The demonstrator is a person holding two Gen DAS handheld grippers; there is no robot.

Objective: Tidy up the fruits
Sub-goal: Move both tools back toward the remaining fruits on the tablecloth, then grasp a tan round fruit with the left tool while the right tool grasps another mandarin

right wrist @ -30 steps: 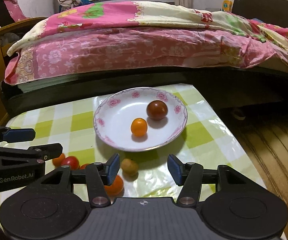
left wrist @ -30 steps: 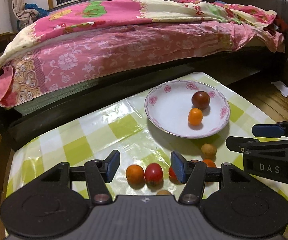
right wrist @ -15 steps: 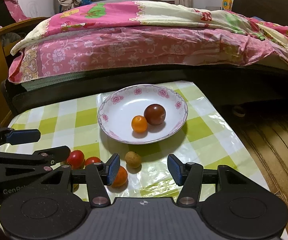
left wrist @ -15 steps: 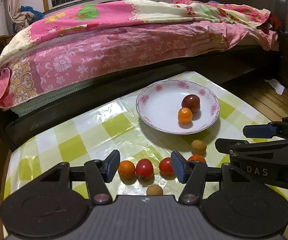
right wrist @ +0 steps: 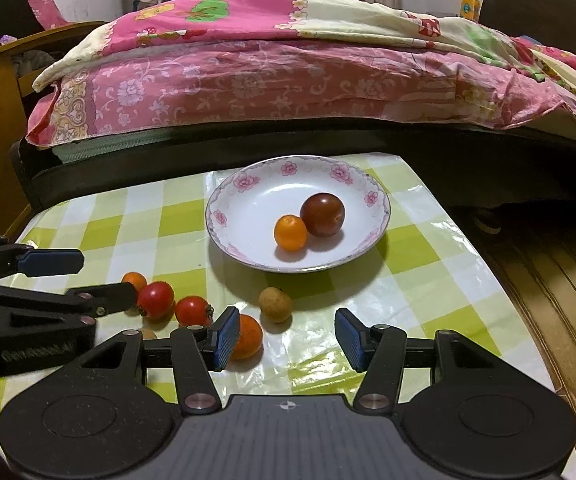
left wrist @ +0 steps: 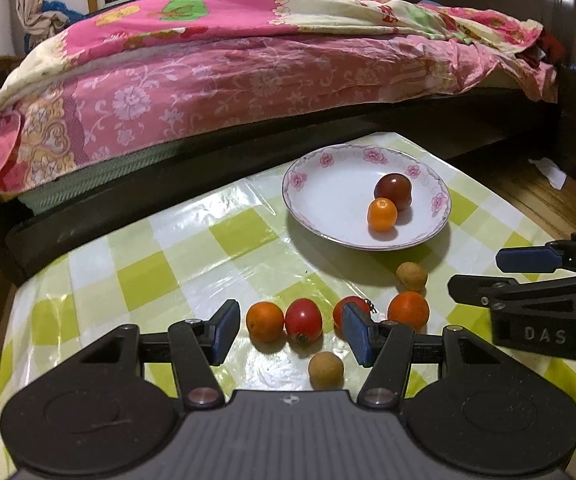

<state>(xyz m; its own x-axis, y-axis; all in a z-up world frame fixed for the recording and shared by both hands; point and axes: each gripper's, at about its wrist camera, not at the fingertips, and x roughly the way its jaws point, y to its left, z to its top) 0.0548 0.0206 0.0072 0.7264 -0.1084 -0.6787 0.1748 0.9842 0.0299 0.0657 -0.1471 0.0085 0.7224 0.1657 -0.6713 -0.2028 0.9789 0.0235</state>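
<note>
1. A small table (left wrist: pixel 167 264) with a green-and-white checked cover fills the lower middle of both views, and a bed (left wrist: pixel 247 80) under a pink flowered quilt runs across the upper half behind it.
2. A white plate (right wrist: pixel 247 200) with pink flowers on its rim sits at the centre of the right wrist view, toward the far side of the table.
3. In the plate lie a dark red tomato (right wrist: pixel 322 215) and a small orange fruit (right wrist: pixel 290 232), touching each other, the orange one to the lower left.
4. The left gripper (left wrist: pixel 290 332) at the bottom of its own view has its jaws spread with nothing pinched; it hangs above the table.
5. Seen between those jaws are an orange fruit (left wrist: pixel 264 321) and a red tomato (left wrist: pixel 303 319) side by side, and a pale brown round fruit (left wrist: pixel 326 370) lower in the frame.
6. A second red tomato (left wrist: pixel 344 312) is partly hidden behind the right-hand finger, with another orange fruit (left wrist: pixel 408 310) just to its right and a second brown fruit (left wrist: pixel 412 276) above that, near the plate.
7. The right gripper (right wrist: pixel 287 334) at the bottom of its view is likewise spread and holds nothing.
8. Its left-hand finger stands in front of one orange fruit; whether it touches it I cannot tell.
9. Each gripper shows in the other's view, at the frame's side edge, jaws apart.
</note>
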